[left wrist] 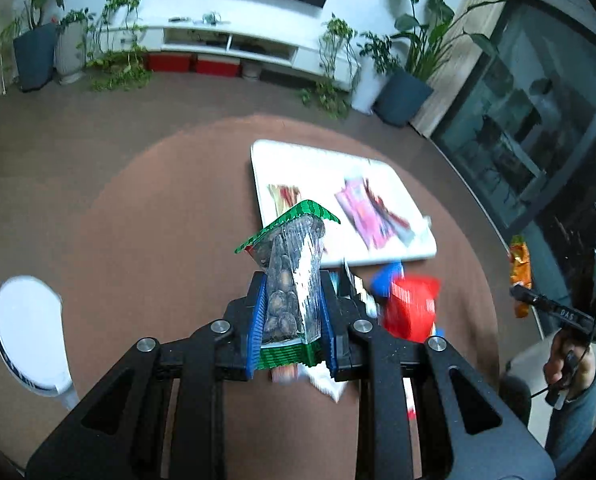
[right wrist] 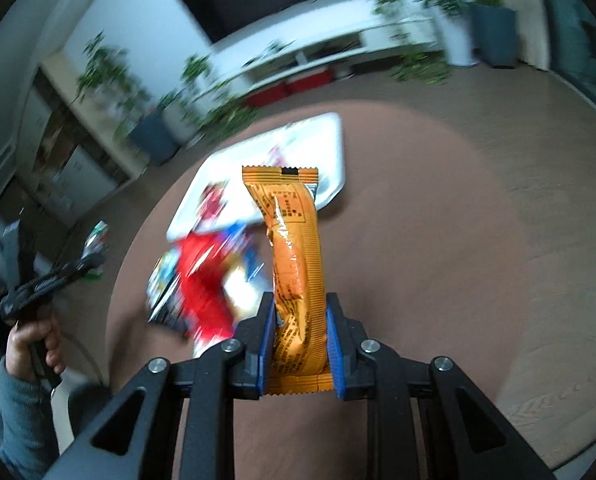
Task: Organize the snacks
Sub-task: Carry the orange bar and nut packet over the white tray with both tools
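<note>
My left gripper (left wrist: 293, 294) is shut on a clear packet with green ends (left wrist: 292, 280), full of dark round pieces, held upright above the round brown table. A white tray (left wrist: 318, 164) lies beyond it, holding a pink packet (left wrist: 368, 216) and a red-striped packet (left wrist: 285, 196). My right gripper (right wrist: 300, 312) is shut on a long orange snack packet (right wrist: 296, 264), also seen from the left wrist (left wrist: 520, 276). The tray (right wrist: 330, 148) lies beyond it. A heap of loose snacks with a red packet on top (left wrist: 412, 312) (right wrist: 202, 284) lies before the tray.
A round brown table (left wrist: 158, 220) (right wrist: 418, 240) carries everything. A white chair (left wrist: 28, 336) stands at its left edge. Potted plants, a white TV shelf and a dark glass wall stand around the room.
</note>
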Available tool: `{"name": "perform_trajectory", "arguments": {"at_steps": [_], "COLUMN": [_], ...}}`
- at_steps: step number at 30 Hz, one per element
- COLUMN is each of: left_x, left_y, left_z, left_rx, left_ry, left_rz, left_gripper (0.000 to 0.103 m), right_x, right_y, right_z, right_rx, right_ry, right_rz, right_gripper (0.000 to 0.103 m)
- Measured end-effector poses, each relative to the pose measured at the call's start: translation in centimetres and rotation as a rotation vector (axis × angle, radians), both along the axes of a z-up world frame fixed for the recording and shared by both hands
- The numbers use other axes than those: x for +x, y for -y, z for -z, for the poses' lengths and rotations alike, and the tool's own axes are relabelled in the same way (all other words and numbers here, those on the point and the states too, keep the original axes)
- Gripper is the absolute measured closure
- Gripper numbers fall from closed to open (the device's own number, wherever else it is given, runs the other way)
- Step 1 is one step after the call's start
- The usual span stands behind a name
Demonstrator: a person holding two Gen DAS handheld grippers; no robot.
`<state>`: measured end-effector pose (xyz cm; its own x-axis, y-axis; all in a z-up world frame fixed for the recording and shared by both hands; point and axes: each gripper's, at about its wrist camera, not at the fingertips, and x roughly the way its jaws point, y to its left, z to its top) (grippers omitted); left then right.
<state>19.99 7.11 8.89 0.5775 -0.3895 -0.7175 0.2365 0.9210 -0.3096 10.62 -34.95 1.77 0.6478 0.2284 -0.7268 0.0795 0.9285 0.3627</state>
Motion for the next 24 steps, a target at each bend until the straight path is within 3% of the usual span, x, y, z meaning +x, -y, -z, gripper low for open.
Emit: {"name": "perform_trajectory", "arguments": {"at_steps": [6,11,15,24], "left_x": [6.1,11.7,15.4,19.1], "left_y": [1.7,5.0,8.4,12.6], "left_z": [-3.8,-4.0,-1.5,6.5], "left_rx": [0.025,0.051,0.107,0.170], "left_ry": [0.053,0.035,-0.011,-0.103], "left_rz": [0.018,0.057,0.092,0.100], "left_gripper": [0.081,0.081,0.081,0.081], "right_x": [5.9,12.7,17.7,24.1], "right_y": [2.7,-1.1,-5.9,-11.9], "right_z": [-3.5,-5.7,-5.1,1.4], "right_rx": [-0.003,-0.009,-0.020,-0.067], "right_ry": [0.046,0.084,0.043,-0.145], "right_rz": [0.073,-0.014,-0.115,-0.206], "right_gripper": [0.078,0.078,0.078,0.078]}}
